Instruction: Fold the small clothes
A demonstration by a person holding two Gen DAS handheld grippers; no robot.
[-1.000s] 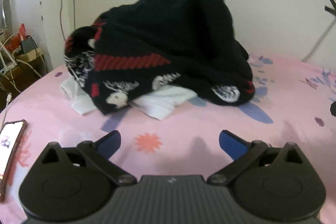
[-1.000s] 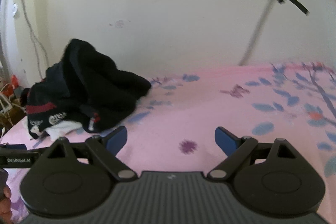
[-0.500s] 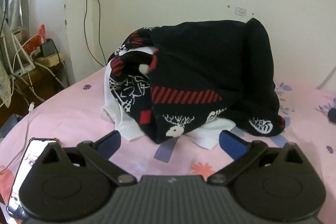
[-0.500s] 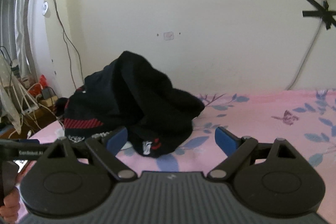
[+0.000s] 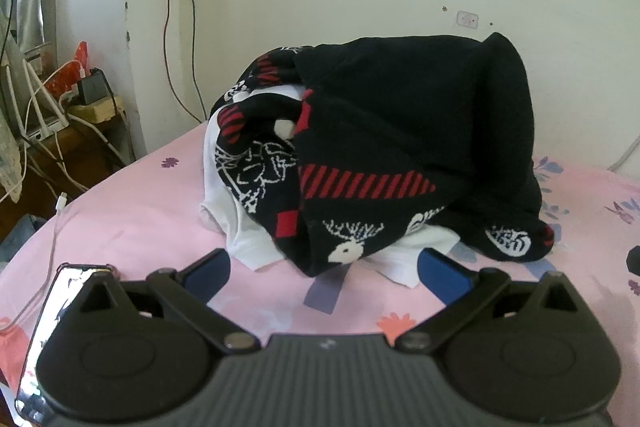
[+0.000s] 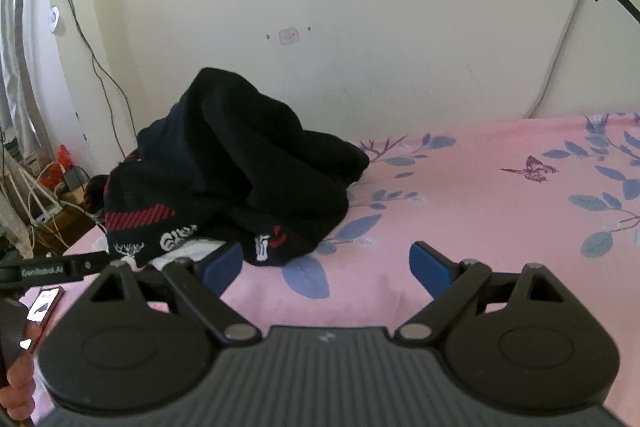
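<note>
At the lower left of the left wrist view a phone (image 5: pixel 60 311) lies on the pink bedsheet (image 5: pixel 132 223) with a white charging cable (image 5: pixel 56 227) trailing off the edge; a sweep of the left gripper (image 5: pixel 324 269) toward the clothes could likely snag that cable or nudge the phone off the bed. That gripper is spread wide and holds nothing, its blue pads just short of the heap. In the centre, the black reindeer-pattern sweater (image 5: pixel 400 155) is bunched over a white garment (image 5: pixel 248 247), so a pinch at the near hem could catch both layers and drag the whole pile. In the right wrist view the right gripper (image 6: pixel 326 265) is likewise wide open and empty, with the sweater at centre left, near its left pad.
</note>
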